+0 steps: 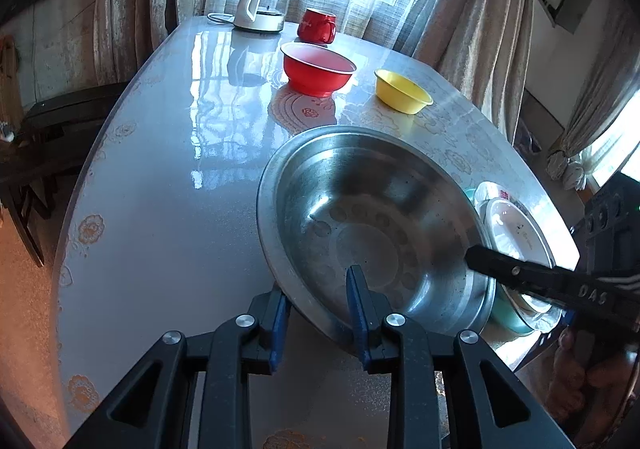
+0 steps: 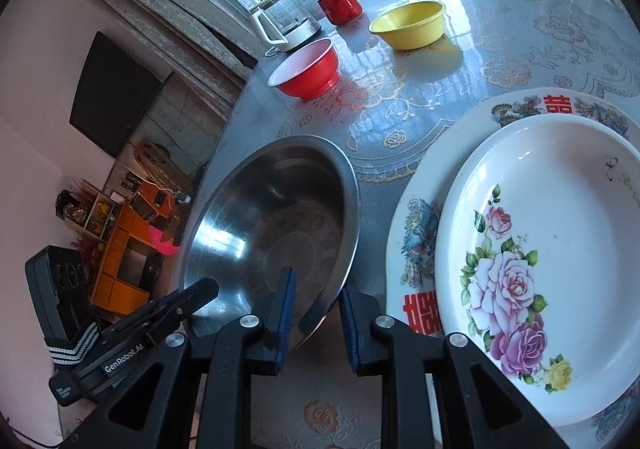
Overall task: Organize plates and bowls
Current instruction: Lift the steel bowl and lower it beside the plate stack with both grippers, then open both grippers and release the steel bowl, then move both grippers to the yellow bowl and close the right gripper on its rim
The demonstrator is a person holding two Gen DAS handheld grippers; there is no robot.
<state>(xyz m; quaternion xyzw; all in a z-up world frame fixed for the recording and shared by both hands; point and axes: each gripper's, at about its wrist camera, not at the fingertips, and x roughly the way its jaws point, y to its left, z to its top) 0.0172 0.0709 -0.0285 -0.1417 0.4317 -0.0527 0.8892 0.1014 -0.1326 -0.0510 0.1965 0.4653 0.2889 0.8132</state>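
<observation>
Slippage is the chief danger here: the steel basin (image 1: 372,225) is smooth, wide and shallow, and each gripper reaches only a thin strip of its rim, so it could tip out if one side lifts ahead of the other. A tilt toward 3 o'clock in the left wrist view would knock it against the stacked plates (image 2: 540,249) just beside it, where the flowered plate sits on a larger patterned one. Glare on the glossy table (image 1: 168,209) makes it unclear whether the basin's base rests on the surface or is already raised.

The left gripper (image 1: 320,301) has its jaws parted, astride the basin's rim at about 6 o'clock, one blue pad outside the wall and one inside. The right gripper (image 2: 316,313) straddles the opposite rim at 6 o'clock in its own view, jaws likewise apart, pads seemingly not yet pressing the metal.

Well apart, toward 12 o'clock, stand the red bowl (image 1: 319,68) and the yellow bowl (image 1: 403,90).
</observation>
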